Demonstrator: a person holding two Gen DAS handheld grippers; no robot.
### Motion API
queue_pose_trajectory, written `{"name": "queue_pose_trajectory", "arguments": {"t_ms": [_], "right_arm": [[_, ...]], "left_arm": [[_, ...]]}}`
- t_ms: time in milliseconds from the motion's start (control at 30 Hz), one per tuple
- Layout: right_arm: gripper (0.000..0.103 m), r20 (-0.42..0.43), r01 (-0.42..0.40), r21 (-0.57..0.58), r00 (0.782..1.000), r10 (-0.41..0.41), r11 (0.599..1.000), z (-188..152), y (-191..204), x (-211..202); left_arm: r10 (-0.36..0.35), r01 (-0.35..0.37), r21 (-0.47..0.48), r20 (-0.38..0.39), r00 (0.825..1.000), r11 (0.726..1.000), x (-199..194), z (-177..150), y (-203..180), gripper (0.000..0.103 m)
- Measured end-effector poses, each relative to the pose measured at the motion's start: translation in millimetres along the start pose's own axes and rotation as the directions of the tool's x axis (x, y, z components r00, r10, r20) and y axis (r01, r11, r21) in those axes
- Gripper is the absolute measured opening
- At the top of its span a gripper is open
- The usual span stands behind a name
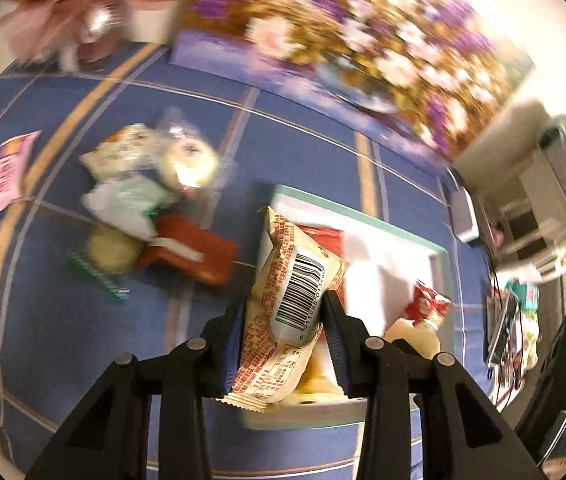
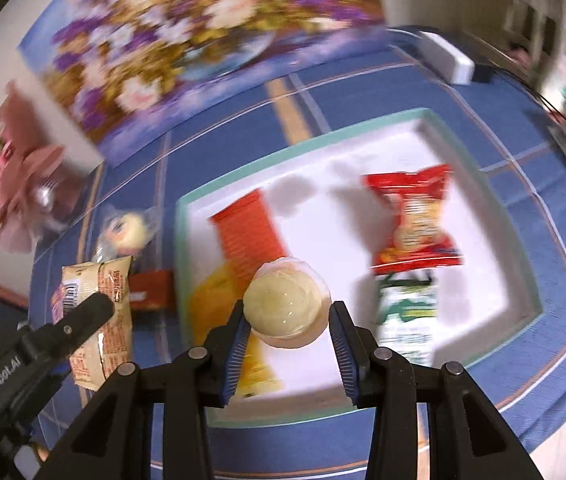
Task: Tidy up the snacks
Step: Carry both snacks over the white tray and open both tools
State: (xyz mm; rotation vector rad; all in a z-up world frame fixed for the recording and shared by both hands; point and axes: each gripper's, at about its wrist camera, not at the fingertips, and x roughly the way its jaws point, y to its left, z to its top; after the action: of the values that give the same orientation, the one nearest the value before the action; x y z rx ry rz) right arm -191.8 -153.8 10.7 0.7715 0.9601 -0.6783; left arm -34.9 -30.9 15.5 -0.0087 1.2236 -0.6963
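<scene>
While both grippers hang over the white tray with mint-green rim (image 2: 479,184), the left gripper (image 1: 283,320) pinches a light, crinkly cream foil snack packet (image 1: 283,304) across its middle. The right gripper (image 2: 289,316) clamps a pale, round jelly cup (image 2: 285,304), probably slippery and squashy.

A blue striped tablecloth (image 2: 363,80) carries a white tray (image 2: 523,280) and loose snacks (image 1: 143,200).

Both my wrist cams look steeply down, close over the blue tablecloth (image 1: 303,152); both views share the white tray (image 2: 523,264).
</scene>
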Motion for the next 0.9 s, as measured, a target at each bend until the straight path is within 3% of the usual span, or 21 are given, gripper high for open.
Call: {"name": "queue_pose_trajectory", "arguments": {"t_ms": [333,900], "right_arm": [[0.043,-0.008,0.021,0.091,1.0,-0.02,0.996,7,-42,6],[0.043,-0.035,0.018,0.06,0.999,-0.016,0.998,6,-41,17]], "left_arm": [[-0.012,0.016,0.086,-0.049,0.999,0.996,47,-5,-43,0.04],[0.033,-0.029,0.136,-0.028,0.999,0.99,61,-6,-54,0.04]]}}
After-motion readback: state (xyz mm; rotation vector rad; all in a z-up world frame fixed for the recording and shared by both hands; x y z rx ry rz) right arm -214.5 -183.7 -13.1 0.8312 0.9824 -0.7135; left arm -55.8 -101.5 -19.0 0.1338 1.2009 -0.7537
